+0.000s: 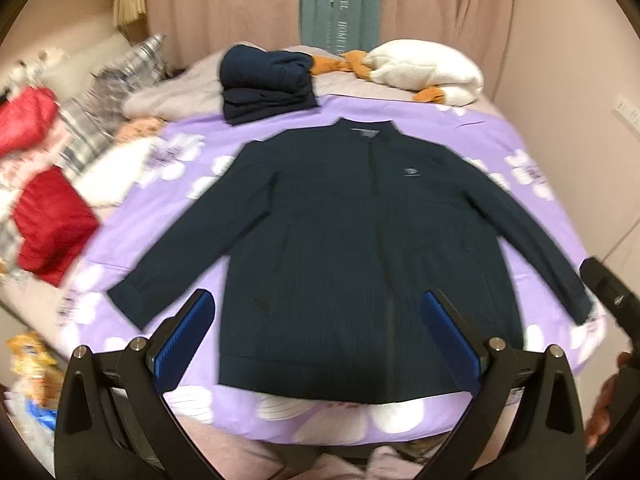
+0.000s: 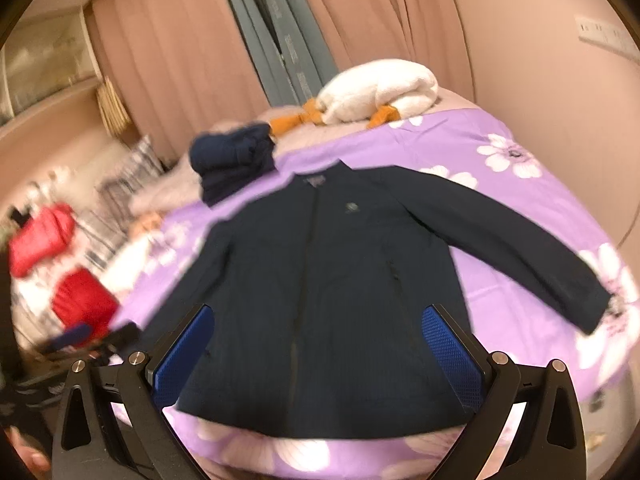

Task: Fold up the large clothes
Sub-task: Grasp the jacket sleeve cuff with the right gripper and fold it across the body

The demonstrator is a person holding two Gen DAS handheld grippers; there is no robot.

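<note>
A dark navy zip jacket (image 1: pixel 352 240) lies flat, front up, on a purple flowered sheet (image 1: pixel 532 216), sleeves spread to both sides. It also shows in the right wrist view (image 2: pixel 332 280). My left gripper (image 1: pixel 316 312) is open and empty, held above the jacket's lower hem. My right gripper (image 2: pixel 318 320) is open and empty too, above the hem. The right gripper's body shows at the right edge of the left wrist view (image 1: pixel 612 292).
A folded dark navy garment (image 1: pixel 266 84) sits beyond the collar. A white plush toy with orange parts (image 1: pixel 424 70) lies at the bed's far end. Red clothes (image 1: pixel 52 224) and plaid cloth (image 1: pixel 92 120) pile up at the left. Pink curtains (image 1: pixel 224 4) hang behind.
</note>
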